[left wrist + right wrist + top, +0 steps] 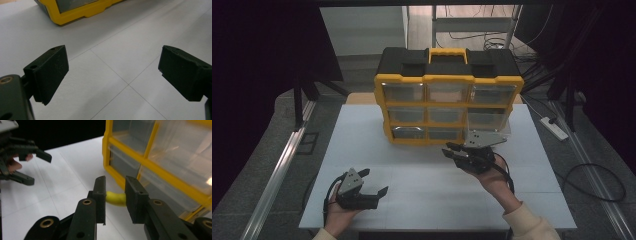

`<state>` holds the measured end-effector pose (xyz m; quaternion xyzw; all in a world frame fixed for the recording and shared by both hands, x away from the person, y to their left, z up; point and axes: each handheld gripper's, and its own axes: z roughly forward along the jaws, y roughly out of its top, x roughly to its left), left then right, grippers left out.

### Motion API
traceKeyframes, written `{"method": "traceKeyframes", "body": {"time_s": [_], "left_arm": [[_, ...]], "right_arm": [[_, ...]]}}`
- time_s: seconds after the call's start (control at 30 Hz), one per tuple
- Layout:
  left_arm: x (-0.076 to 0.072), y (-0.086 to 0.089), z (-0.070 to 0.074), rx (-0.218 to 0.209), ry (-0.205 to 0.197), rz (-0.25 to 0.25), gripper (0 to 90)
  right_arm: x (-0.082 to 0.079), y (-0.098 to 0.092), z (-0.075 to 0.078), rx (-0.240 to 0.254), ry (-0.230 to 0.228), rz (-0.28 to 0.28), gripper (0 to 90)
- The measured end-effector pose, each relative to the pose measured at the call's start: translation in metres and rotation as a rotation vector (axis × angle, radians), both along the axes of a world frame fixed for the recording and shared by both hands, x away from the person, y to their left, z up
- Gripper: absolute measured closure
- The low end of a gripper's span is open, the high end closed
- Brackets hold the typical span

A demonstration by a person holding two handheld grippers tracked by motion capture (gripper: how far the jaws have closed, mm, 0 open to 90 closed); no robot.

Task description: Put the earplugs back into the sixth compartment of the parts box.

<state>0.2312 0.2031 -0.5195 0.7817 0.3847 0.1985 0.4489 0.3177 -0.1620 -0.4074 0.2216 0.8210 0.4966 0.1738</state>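
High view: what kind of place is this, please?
Probably a lab or workshop set up for recording, not a home. A white table stands between dark curtains, loose cables and a power strip lie on the floor, and a yellow drawer organizer sits ready on the table.

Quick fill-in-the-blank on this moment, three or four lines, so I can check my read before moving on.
1. The drawer cabinet has a frame coloured ____.
2. The left tongs stand ____ over the bare white table.
3. The right tongs sit nearly closed, with a small ____ object just beyond them.
4. The cabinet's pulled-out drawer is on its ____ side.

Missing words: yellow; open; yellow; right
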Motion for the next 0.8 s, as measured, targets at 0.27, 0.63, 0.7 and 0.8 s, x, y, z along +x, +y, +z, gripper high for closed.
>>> {"method": "traceKeyframes", "body": {"time_s": [0.27, 0.63, 0.7, 0.8], "left_arm": [[0.0, 0.0, 0.0, 0.001, -0.001, 0.001, 9.3], [0.0, 0.0, 0.0, -0.001, -0.001, 0.0, 9.3], [0.0, 0.0, 0.0, 0.001, -0.002, 0.0, 9.3], [0.0, 0.001, 0.001, 0.003, -0.005, 0.0, 9.3]], "right_arm": [[-0.004, -0.007, 0.016, 0.04, -0.035, -0.009, 71.0], [-0.007, -0.019, 0.032, 0.084, -0.076, -0.036, 71.0], [-0.008, -0.02, 0.034, 0.094, -0.082, -0.041, 71.0], [-0.007, -0.023, 0.038, 0.099, -0.091, -0.053, 71.0]]}}
